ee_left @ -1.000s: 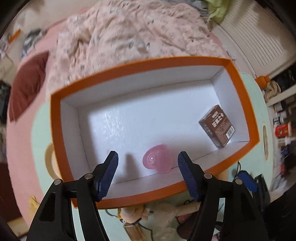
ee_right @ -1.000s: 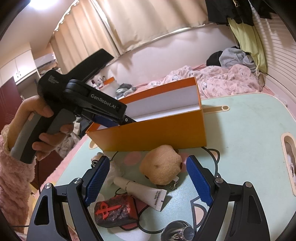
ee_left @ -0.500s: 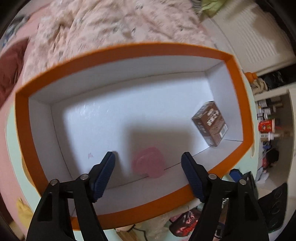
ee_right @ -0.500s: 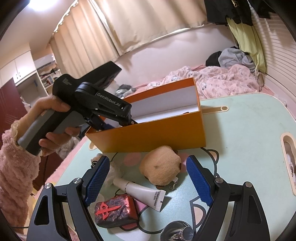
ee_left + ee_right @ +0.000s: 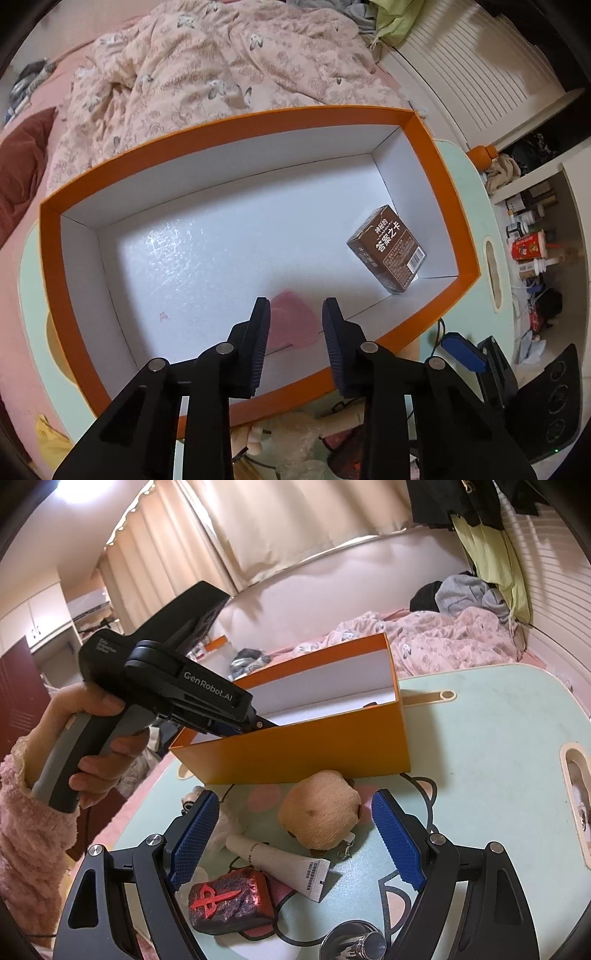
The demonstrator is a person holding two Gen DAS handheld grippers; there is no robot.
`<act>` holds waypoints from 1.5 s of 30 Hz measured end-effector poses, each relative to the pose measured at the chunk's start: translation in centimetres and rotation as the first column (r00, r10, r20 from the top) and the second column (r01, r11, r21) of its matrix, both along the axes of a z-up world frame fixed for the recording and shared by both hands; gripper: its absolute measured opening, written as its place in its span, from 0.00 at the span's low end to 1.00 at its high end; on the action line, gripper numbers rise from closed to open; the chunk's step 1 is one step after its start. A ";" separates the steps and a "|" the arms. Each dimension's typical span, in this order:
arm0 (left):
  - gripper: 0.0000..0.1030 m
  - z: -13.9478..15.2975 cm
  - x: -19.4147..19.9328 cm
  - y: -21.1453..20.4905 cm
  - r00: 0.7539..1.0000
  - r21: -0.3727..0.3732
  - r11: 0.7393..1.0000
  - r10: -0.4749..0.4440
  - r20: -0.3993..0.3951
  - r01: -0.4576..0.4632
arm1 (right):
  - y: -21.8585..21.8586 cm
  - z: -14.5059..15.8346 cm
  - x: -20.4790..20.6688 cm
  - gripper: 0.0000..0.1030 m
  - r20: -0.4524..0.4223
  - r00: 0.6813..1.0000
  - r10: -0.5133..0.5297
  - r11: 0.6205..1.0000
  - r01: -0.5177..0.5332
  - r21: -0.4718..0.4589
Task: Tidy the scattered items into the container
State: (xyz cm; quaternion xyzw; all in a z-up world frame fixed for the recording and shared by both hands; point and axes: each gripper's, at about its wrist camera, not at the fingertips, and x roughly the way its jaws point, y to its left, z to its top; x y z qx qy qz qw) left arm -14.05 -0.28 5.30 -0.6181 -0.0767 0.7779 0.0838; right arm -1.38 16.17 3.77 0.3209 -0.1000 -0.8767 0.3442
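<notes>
The orange box [image 5: 258,115] with white inside stands on the pale green table. On its floor a brown card box [image 5: 388,251] leans in the right corner, and a pink soft item [image 5: 291,326] lies by the near wall. My left gripper [image 5: 295,312] hangs over that wall, pointing steeply down; its jaws are closing with a gap and nothing between them. In the right wrist view a hand [image 5: 92,716] holds it at the box [image 5: 314,749]. My right gripper [image 5: 295,801] stands open above a tan plush [image 5: 319,808], a white tube [image 5: 280,864] and a dark red block [image 5: 229,901].
A shiny metal piece [image 5: 354,945] lies at the near table edge, with a dark cord looping among the items. A slot [image 5: 576,797] is cut in the table at right. A bed with a pink quilt [image 5: 221,66] lies beyond the box.
The left gripper's jaws have drawn much closer together above the pink item, which stays on the box floor. The hand with it has shifted slightly. The right gripper has not moved.
</notes>
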 end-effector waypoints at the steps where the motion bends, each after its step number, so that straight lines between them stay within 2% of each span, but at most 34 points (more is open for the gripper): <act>1: 0.30 0.1 0.0 0.0 1.000 -0.002 1.000 0.000 -0.002 0.000 | 0.0 0.0 0.0 0.82 0.000 1.000 0.000 1.000 0.000 0.000; 4: 0.29 0.2 0.0 -0.1 1.000 0.003 1.000 0.004 -0.006 -0.004 | 0.1 0.0 0.0 0.82 0.002 1.000 0.000 1.000 0.000 -0.002; 8: 0.19 0.3 0.0 -0.4 1.000 0.020 1.000 0.011 0.000 -0.011 | 0.1 -0.1 0.0 0.82 0.002 1.000 0.000 1.000 0.000 -0.003; 11: 0.19 0.2 -0.3 -0.7 0.999 0.034 0.999 0.013 0.037 -0.015 | 0.1 -0.1 0.0 0.82 0.003 1.000 0.001 1.000 -0.001 -0.002; 13: 0.19 -0.1 -0.8 -1.3 0.995 0.046 0.998 0.026 0.092 -0.030 | 0.1 0.0 0.0 0.82 0.005 1.000 0.000 1.000 0.000 -0.003; 16: 0.20 -0.2 -1.5 -2.1 0.991 0.018 0.997 0.073 0.110 -0.076 | 0.2 0.0 0.0 0.82 0.006 1.000 0.000 1.000 0.000 -0.006; 19: 0.33 -0.5 -2.1 -2.7 0.981 0.015 0.989 0.140 0.135 -0.144 | 0.2 -0.1 -0.1 0.82 0.005 1.000 0.004 1.000 -0.004 -0.008; 22: 0.39 -1.0 -2.0 -2.4 0.970 0.033 0.980 0.188 0.157 -0.196 | 0.1 0.0 0.1 0.82 0.002 1.000 0.016 1.000 -0.016 -0.019; 25: 0.48 -1.7 -1.8 -1.9 0.956 0.013 0.973 0.224 0.188 -0.230 | 0.4 0.0 0.0 0.82 0.011 0.999 0.033 0.999 -0.032 -0.044; 28: 0.50 -2.2 -1.6 -1.4 0.942 -0.032 0.966 0.256 0.214 -0.256 | 0.7 0.1 -0.2 0.82 0.023 0.999 0.049 0.996 -0.047 -0.081; 31: 0.56 -2.3 -1.6 -1.0 0.943 -0.039 0.966 0.258 0.212 -0.256 | 1.3 0.2 -0.4 0.83 0.041 0.997 0.063 0.991 -0.058 -0.120; 34: 0.54 -2.5 -1.7 0.2 0.952 -0.122 0.969 0.234 0.196 -0.213 | 1.8 0.3 -0.7 0.85 0.063 0.995 0.079 0.986 -0.068 -0.155; 36: 0.50 -2.4 -1.6 0.4 0.949 -0.160 0.959 0.261 0.175 -0.234 | 2.1 0.4 -0.7 0.86 0.071 0.994 0.083 0.982 -0.070 -0.176; 40: 0.35 -2.3 -1.9 -0.8 0.937 -0.154 0.947 0.307 0.165 -0.283 | 2.5 0.7 -0.7 0.87 0.080 0.992 0.101 0.973 -0.082 -0.216; 42: 0.35 -2.2 -1.7 -1.5 0.933 -0.116 0.944 0.323 0.157 -0.307 | 2.5 0.7 -0.7 0.87 0.085 0.991 0.105 0.971 -0.084 -0.224; 45: 0.35 -2.0 -1.2 -0.3 0.947 -0.175 0.944 0.301 0.114 -0.279 | 2.6 0.8 -0.4 0.87 0.087 0.991 0.102 0.971 -0.080 -0.226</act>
